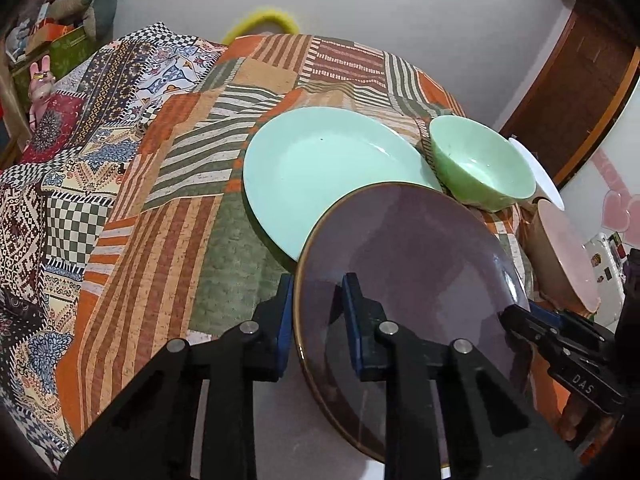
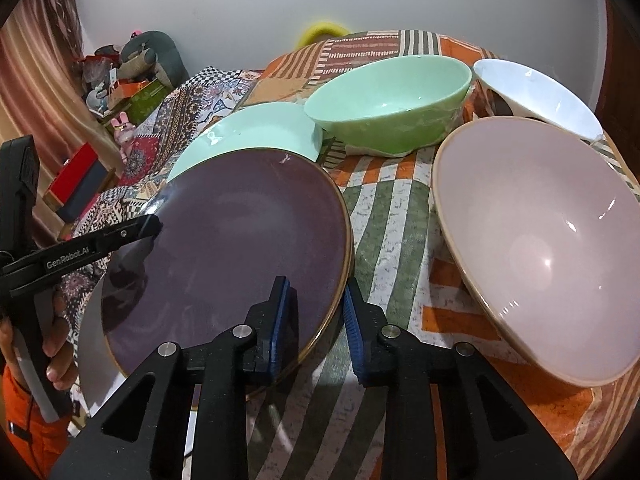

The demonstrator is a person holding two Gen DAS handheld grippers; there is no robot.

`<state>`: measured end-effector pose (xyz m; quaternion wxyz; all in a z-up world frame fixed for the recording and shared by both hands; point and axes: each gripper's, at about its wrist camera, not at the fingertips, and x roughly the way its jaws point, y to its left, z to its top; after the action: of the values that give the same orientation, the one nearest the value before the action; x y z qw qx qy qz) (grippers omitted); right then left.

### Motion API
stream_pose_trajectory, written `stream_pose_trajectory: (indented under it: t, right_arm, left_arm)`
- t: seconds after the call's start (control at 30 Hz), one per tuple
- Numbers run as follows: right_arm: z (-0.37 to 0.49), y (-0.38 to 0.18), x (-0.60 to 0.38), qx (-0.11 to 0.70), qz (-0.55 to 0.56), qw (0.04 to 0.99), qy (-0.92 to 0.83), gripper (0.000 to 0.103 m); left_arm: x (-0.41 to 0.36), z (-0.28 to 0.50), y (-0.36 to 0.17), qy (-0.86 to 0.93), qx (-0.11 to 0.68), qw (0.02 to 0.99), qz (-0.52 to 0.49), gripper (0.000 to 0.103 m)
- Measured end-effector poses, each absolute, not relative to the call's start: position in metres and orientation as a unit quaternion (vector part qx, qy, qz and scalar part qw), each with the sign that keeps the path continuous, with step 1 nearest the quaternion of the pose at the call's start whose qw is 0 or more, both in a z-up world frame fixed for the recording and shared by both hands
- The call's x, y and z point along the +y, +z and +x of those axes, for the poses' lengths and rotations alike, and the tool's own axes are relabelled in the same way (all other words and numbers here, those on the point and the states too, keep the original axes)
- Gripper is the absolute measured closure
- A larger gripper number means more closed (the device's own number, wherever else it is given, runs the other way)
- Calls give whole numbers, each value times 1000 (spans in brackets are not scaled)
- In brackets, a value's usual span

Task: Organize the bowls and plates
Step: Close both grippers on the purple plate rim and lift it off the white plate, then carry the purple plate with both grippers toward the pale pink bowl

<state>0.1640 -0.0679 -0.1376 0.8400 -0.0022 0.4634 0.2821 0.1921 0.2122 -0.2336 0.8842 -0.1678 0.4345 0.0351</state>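
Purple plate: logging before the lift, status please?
Left gripper and right gripper both clamped on purple plate rim, opposite sides. Mint plate partly underneath. Pink bowl close beside.

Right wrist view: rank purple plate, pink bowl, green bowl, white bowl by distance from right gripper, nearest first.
From the right gripper:
1. Purple plate, its rim between the fingers, on the left.
2. Pink bowl, to the right.
3. Green bowl, ahead past the plate.
4. White bowl, far right, behind the pink bowl.

wall [image 2: 224, 8]: pale grey | door [image 1: 576, 92]: brown wood | curtain [image 2: 36, 80]: pink
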Motion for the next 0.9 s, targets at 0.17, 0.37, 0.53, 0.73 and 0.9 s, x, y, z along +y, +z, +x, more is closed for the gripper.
stream_pose_trajectory:
  t: [0.17, 0.37, 0.53, 0.73, 0.9]
  right_arm:
    - [169, -136, -72, 476, 21, 832, 283, 79]
    - [165, -132, -72, 477, 11, 833, 278, 79]
    - [163, -128, -74, 484, 16, 829, 279, 79]
    - [156, -114, -78, 472, 22, 834, 283, 79]
    - [147, -101, -87, 460, 26, 839, 290, 79]
  left_arm:
    - [206, 188, -231, 40, 434, 887, -152, 80]
    - [204, 180, -229, 42, 436, 885, -155, 80]
    - [200, 170, -226, 43, 435, 885, -159, 80]
    - [195, 153, -212, 42, 425, 888, -167, 80]
    - [182, 133, -193, 43, 410, 898, -155, 80]
